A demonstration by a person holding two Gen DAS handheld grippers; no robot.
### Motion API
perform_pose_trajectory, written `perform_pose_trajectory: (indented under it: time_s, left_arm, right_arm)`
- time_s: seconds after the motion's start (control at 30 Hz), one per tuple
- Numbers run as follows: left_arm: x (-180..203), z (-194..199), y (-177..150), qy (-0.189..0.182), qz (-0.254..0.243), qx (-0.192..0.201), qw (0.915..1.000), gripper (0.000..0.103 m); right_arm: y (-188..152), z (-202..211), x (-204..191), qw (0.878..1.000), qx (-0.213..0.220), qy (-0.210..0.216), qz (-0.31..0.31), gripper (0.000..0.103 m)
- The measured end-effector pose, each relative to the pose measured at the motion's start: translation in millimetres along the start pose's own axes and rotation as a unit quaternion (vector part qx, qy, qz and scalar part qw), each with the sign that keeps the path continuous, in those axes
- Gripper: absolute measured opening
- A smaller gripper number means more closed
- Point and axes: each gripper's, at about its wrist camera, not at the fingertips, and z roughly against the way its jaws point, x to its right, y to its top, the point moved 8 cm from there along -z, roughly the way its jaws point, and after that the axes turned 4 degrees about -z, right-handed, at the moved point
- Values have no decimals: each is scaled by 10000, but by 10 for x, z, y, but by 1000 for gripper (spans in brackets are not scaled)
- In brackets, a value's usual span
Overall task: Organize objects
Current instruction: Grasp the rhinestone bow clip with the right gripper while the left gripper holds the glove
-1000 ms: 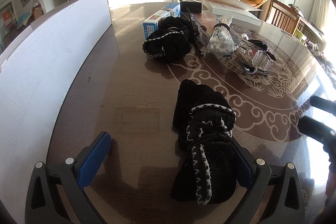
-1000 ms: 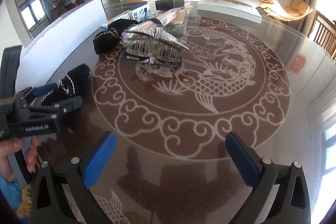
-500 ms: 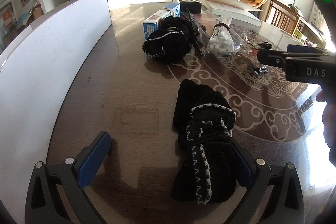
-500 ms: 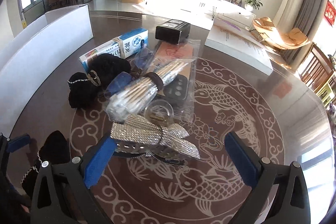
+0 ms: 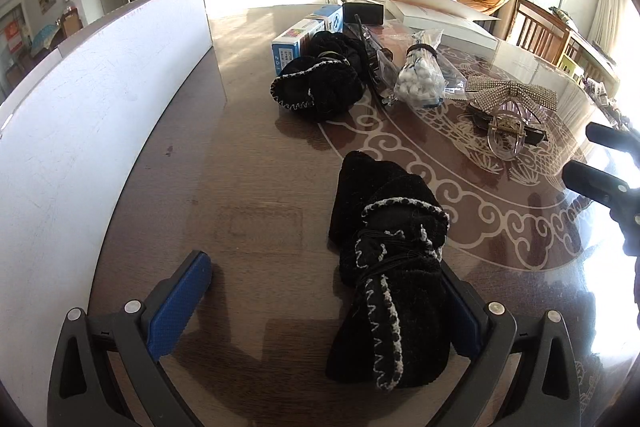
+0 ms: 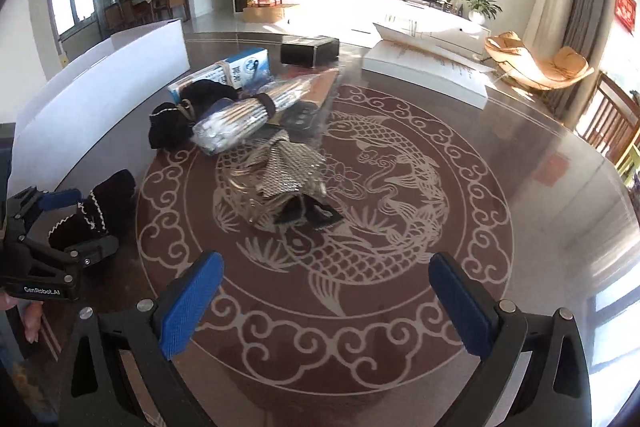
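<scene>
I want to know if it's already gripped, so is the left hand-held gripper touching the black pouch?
Cannot tell. In the left wrist view the black pouch lies against the left hand-held gripper's right finger, hiding that pad; its left pad stands clearly apart.

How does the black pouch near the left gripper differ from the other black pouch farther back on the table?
The near black pouch lies stretched out long, tied at its middle, between the fingers of the left gripper. The far black pouch sits bunched and rounder, against the blue and white box, away from both grippers. Both are black fabric with white stitched edging and lie on the table.
</scene>
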Motion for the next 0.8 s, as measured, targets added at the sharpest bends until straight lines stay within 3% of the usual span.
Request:
perform_pose_trajectory:
  time_s: [0.13, 0.23, 0.3, 0.33, 0.37, 0.43, 0.67, 0.8]
  left_arm:
    - [24, 12, 5, -329, -210, -319, 9987, 103]
    - [31, 112, 84, -939, 140, -151, 9954, 103]
    - [38, 131, 135, -1021, 226, -77, 9945, 103]
    - [58, 113, 135, -1010, 168, -108, 9947, 89]
    - [80, 75, 110, -935, 29, -226, 9954, 62]
    - [99, 101, 84, -558, -348, -166, 9977, 35]
    - [29, 437, -168, -1014, 240, 2, 9946, 35]
    - [-69, 802, -228, -1290, 525, 129, 9902, 35]
  right_arm:
    - [173, -366, -148, 9937, -313, -344, 1022, 103]
    - [245, -601, -146, 9921, -604, -146, 1094, 102]
    - [303, -655, -176, 9938, -585, 157, 936, 101]
    - [318, -677, -190, 9944, -623, 371, 766, 88]
    - [310, -707, -196, 9939, -766, 565, 554, 56]
    - [302, -683, -171, 9940, -786, 725, 211, 48]
    - [133, -175, -66, 9876, -623, 1099, -928, 48]
    - [128, 81, -264, 9842, -673, 1243, -1068, 48]
